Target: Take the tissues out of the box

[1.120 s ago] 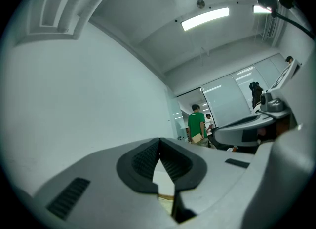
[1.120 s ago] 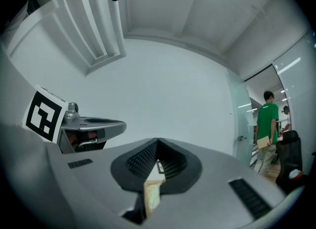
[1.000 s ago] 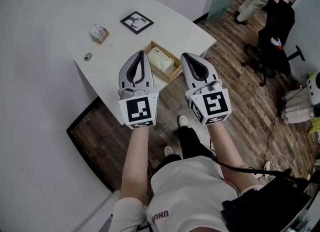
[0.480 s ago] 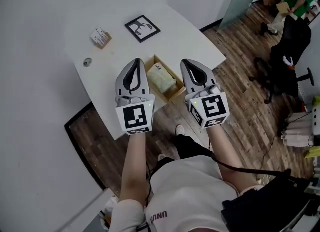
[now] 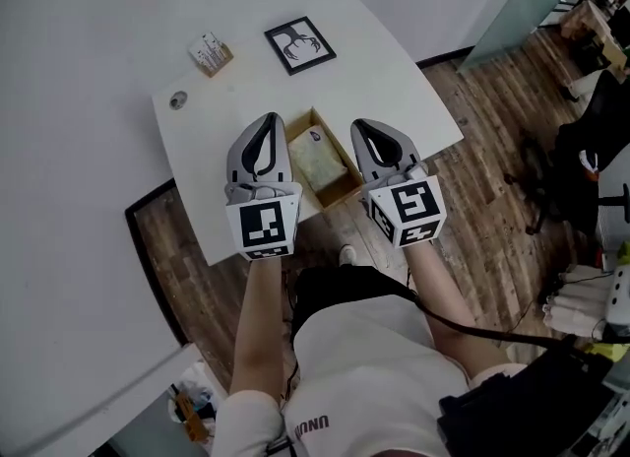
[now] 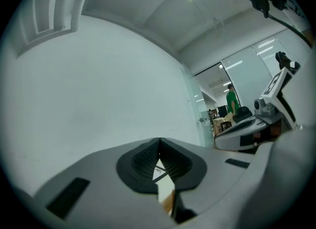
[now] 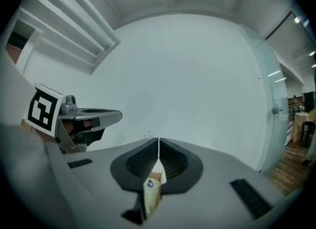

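Tissues (image 5: 321, 163) lie as a pale pack inside the open wooden box (image 5: 333, 196), which sits near the front edge of the white worktop (image 5: 394, 81). The pack is wholly in the box, with a small blue mark at its far end.

From my head view, the left tool (image 5: 267, 118) hangs at the box's 9 o'clock and the right tool (image 5: 360, 125) at its 3 o'clock. Both point away from me toward 12, with the box between them. From above I cannot tell whether either one touches the box wall.

In the left gripper view, that tool's tips are pressed together with nothing between them. The narrow slit under the tips shows a strip of white worktop and a sliver of the box's wood. The right tool's body passes at 3 o'clock.

In the right gripper view, the tips are likewise pressed together and empty. The slit below them frames the tissue pack and its blue mark, with box wood behind. The left tool shows at 9 o'clock.

Farther back on the worktop, a framed black-and-white picture (image 5: 299, 44) lies at the box's 12 o'clock. A small card stand (image 5: 212, 53) is toward 11, and a round grommet (image 5: 177, 100) is at about 10. Wood floor (image 5: 492, 199) runs off to the right, where a dark office chair (image 5: 591, 140) stands well apart from the worktop.
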{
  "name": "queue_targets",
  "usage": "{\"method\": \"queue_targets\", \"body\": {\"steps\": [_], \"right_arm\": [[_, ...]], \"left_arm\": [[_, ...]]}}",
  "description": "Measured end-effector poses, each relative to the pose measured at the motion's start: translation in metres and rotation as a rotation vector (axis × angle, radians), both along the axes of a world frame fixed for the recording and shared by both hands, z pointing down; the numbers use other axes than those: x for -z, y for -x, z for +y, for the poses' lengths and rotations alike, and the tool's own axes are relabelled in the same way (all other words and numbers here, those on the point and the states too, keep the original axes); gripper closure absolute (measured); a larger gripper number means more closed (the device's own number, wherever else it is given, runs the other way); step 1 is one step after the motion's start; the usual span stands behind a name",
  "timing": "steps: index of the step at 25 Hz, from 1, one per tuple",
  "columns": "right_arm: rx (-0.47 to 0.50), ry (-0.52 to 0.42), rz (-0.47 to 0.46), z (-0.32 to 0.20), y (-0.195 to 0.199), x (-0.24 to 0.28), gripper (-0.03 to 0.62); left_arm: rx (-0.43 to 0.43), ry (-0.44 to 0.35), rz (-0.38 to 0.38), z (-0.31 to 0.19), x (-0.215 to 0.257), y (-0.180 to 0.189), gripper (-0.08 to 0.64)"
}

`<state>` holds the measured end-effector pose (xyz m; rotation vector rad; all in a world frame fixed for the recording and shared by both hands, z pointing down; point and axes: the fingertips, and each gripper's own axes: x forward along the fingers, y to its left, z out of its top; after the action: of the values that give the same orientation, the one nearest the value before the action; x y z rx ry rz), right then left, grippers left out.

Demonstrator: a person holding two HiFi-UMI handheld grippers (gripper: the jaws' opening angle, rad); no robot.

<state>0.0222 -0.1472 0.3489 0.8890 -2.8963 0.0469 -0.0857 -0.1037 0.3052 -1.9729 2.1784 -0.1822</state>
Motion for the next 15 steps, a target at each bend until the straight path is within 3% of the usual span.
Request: {"method": "queue_targets", "body": {"steps": [15], "right_arm": [[0.12, 0.11, 0.118, -0.004, 0.033, -0.048, 0.577]], "left_arm": [[-0.007, 0.081, 0.029, -0.02, -0.035, 0.017, 0.546]]}}
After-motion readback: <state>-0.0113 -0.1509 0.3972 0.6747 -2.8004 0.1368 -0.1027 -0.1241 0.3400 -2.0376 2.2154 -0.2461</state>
